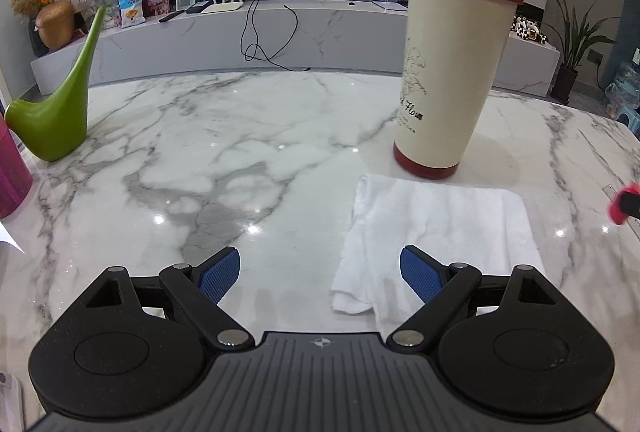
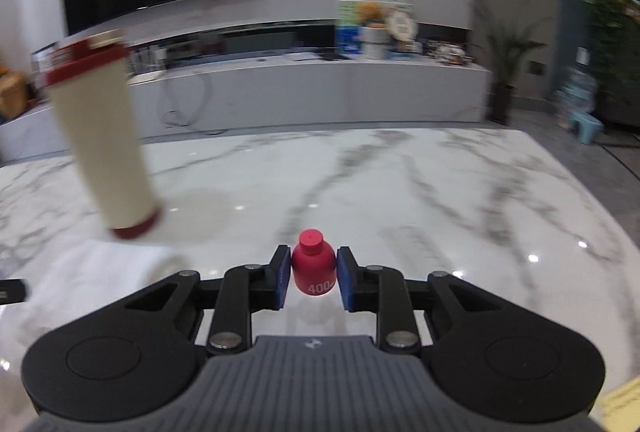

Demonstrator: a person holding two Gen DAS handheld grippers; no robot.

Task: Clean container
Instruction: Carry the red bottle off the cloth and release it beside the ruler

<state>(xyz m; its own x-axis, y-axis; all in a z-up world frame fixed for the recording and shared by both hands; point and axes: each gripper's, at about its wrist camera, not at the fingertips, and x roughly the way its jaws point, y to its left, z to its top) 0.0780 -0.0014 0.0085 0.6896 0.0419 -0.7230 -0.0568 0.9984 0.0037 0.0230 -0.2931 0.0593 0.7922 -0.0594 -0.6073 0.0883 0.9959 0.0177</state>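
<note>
A cream tumbler [image 1: 448, 72] with a red lid and red base stands upright on the marble table [image 1: 240, 160], just beyond a folded white cloth [image 1: 436, 232]. My left gripper [image 1: 320, 274] is open low over the table, its right finger above the cloth's near edge. In the right wrist view, my right gripper [image 2: 313, 278] is shut on a small red bottle [image 2: 313, 268] marked 400. The tumbler [image 2: 104, 136] appears blurred to its left, with the cloth [image 2: 92, 268] below it. The red bottle's edge [image 1: 624, 202] shows at the far right of the left wrist view.
A green long-spouted watering can [image 1: 52, 120] and a magenta container [image 1: 12, 172] stand at the table's left. Behind the table runs a low marble TV bench [image 1: 280, 28] with cables, a router and potted plants [image 1: 576, 44].
</note>
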